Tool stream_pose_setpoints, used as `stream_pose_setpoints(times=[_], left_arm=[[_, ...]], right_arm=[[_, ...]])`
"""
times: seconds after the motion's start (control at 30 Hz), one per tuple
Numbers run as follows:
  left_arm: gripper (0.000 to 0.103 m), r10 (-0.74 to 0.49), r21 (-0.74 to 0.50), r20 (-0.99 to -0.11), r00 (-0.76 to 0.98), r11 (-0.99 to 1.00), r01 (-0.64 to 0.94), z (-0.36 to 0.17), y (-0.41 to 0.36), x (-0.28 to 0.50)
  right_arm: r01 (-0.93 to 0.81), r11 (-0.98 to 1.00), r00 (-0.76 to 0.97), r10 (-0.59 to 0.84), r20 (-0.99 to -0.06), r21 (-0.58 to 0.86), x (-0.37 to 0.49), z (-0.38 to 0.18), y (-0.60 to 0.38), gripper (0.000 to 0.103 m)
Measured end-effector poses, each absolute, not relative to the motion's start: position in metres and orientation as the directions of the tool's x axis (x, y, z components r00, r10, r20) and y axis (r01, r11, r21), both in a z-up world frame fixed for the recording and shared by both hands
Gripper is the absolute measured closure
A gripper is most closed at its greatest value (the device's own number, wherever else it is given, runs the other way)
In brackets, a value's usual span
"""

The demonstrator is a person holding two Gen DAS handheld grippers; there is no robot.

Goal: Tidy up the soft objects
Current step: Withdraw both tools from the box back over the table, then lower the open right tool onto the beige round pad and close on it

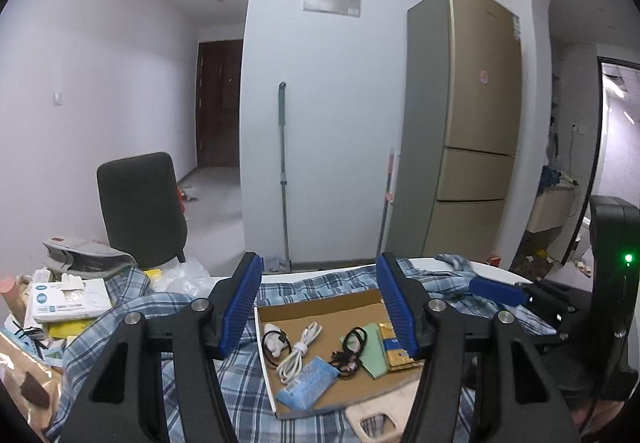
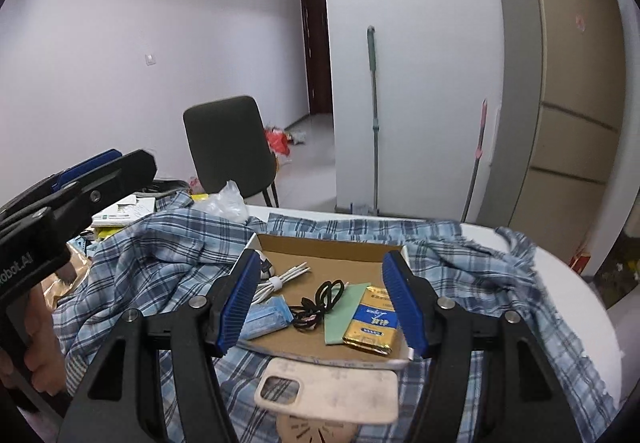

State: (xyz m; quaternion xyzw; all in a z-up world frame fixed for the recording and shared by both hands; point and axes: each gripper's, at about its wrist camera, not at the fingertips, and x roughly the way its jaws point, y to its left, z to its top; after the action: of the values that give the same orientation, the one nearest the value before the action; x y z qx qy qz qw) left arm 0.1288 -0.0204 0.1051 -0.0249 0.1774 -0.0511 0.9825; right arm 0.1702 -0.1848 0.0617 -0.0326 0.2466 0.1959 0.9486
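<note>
Plaid shirt (image 2: 168, 263) lies rumpled across the bench (image 2: 568, 283) under a cardboard tray (image 2: 332, 247) of small items, while left claw (image 1: 320, 307) and right claw (image 2: 320, 303) hover half-open, empty.

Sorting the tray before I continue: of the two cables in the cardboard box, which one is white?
The bundled white cable, lying left of the black cable. It is coiled lengthwise with a white strap round its middle; the black one is a loose tangle.

Both fisheye views are evenly, softly lit with a cool bluish cast and only faint shadows. Straight walls bow near the black vignetted corners. Focus is fair throughout, slightly soft. A green indicator light (image 1: 628, 258) glares brightly.
</note>
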Motion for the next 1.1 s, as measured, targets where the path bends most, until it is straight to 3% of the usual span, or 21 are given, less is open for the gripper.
stream_pose_setpoints(times=[0.3,0.43,0.67,0.97,1.1], left_arm=[[0.042,-0.146,-0.019,-0.283,0.948,0.989,0.147,0.113,-0.032,0.049],[0.042,-0.14,0.011,-0.295,0.945,0.989,0.15,0.095,-0.036,0.03],[0.042,-0.188,-0.059,-0.289,0.939,0.982,0.178,0.056,-0.028,0.023],[0.042,-0.171,-0.076,-0.38,0.909,0.985,0.154,-0.003,-0.017,0.044],[0.039,-0.161,-0.064,-0.403,0.901,0.987,0.147,-0.016,-0.017,0.053]], right_arm=[[-0.356,0.934,0.868,0.334,-0.368,0.01,0.106,0.059,-0.203,0.041],[-0.359,0.933,0.859,0.333,-0.389,0.005,0.099,0.04,-0.206,0.039],[-0.305,0.952,0.872,0.285,-0.398,0.016,0.099,-0.002,-0.218,0.039],[-0.329,0.944,0.807,0.287,-0.517,0.012,0.115,-0.041,-0.216,0.038],[-0.358,0.933,0.755,0.307,-0.579,0.027,0.122,-0.053,-0.213,0.029]])
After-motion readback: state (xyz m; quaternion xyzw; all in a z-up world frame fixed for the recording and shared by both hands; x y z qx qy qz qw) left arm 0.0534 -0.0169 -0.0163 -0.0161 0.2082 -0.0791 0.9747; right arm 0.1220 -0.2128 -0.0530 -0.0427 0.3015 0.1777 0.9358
